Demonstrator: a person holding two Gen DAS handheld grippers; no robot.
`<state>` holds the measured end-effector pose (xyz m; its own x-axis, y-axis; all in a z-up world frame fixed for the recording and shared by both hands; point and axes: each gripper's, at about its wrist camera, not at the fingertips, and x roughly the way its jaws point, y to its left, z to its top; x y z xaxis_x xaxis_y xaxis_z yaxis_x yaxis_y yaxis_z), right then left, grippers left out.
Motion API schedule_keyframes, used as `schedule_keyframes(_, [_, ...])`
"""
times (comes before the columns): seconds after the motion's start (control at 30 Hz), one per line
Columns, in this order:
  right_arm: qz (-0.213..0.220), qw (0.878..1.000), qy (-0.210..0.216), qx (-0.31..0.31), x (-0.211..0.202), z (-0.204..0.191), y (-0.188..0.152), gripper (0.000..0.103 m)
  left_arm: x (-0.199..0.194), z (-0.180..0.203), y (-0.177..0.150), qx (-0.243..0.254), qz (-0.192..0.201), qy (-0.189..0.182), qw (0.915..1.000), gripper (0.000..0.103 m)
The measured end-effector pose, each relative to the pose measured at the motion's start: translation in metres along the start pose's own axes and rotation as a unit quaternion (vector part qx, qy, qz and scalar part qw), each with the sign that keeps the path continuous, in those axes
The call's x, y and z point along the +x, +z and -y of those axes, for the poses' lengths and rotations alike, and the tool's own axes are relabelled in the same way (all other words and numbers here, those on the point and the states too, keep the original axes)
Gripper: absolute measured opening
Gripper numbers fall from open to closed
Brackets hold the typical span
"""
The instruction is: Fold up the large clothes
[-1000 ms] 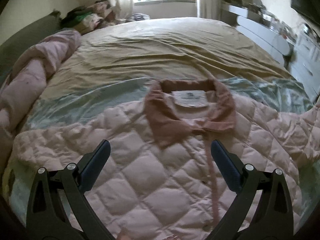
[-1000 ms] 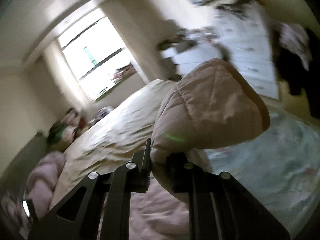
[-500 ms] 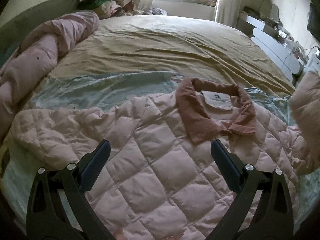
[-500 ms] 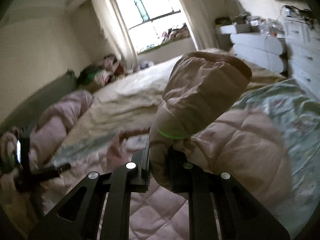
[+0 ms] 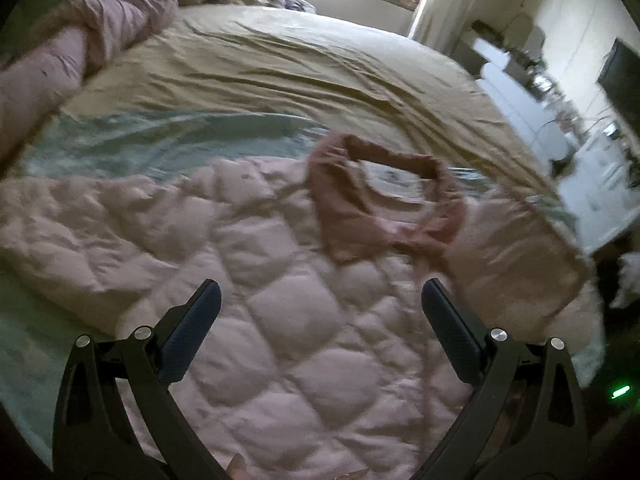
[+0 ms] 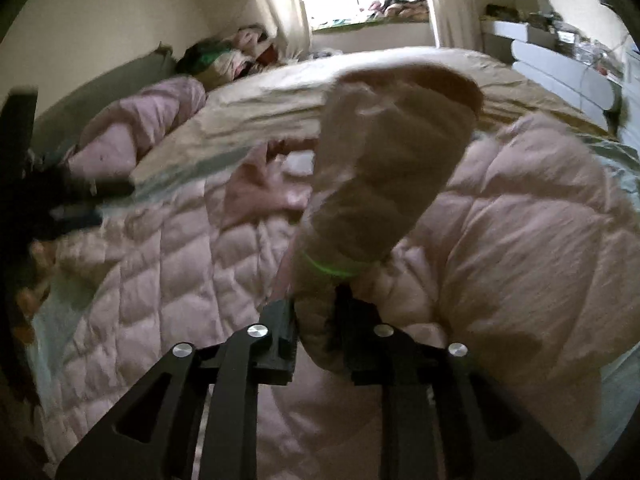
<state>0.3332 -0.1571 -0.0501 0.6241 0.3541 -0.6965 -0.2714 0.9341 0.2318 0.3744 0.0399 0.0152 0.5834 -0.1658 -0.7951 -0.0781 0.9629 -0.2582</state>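
Observation:
A pink quilted jacket (image 5: pixel 280 320) lies front up on the bed, its darker pink collar (image 5: pixel 352 216) toward the far side. My left gripper (image 5: pixel 320 308) hovers open over the jacket's chest with nothing between its fingers. In the right wrist view, my right gripper (image 6: pixel 316 320) has the jacket's sleeve (image 6: pixel 384 184) between its jaws, which are opening. The cuff end stands up over the jacket's body (image 6: pixel 160 280). The same sleeve (image 5: pixel 520 256) shows folded in at the right of the left wrist view. A dark blur at the left edge is the left gripper (image 6: pixel 60 200).
The bed has a beige sheet (image 5: pixel 300 64) beyond the jacket and a pale green one under it. A rolled pink quilt (image 5: pixel 80 52) lies along the left side. White drawers (image 5: pixel 580 168) stand right of the bed. Heaped clothes (image 6: pixel 232 56) sit near the window.
My right gripper swung the sleeve down and inward over the jacket's body, and its jaws stand slightly wider. The left gripper shifted left and rolled, so the collar now sits further right.

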Motion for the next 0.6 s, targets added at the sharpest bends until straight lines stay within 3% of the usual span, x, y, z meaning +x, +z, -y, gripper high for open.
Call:
schedule_keyframes(0.07, [-0.010,1.000,0.004,0.001,0.000,0.001,-0.009,0.023,0.002,0.003,0.000,-0.010,-0.010,-0.018,0.9997,0.094])
schedule_keyframes(0.2, [-0.027,0.999,0.032,0.018,0.000,0.002,-0.022,0.051,0.006,0.006,-0.002,-0.024,-0.024,-0.037,0.9987,0.094])
schedule_keyframes(0.37, [-0.043,0.998,0.035,-0.004,-0.006,-0.010,-0.035,0.058,0.010,0.004,-0.008,-0.029,-0.032,-0.040,0.9983,0.094])
schedule_keyframes(0.5, [-0.019,0.998,0.057,0.029,-0.034,-0.003,-0.037,0.077,0.020,0.002,-0.018,-0.017,-0.049,-0.031,0.9982,0.094])
schedule_keyframes(0.6, [-0.004,0.998,0.049,0.043,-0.056,0.009,-0.038,0.077,0.035,0.002,-0.030,-0.026,-0.078,-0.053,0.9952,0.094])
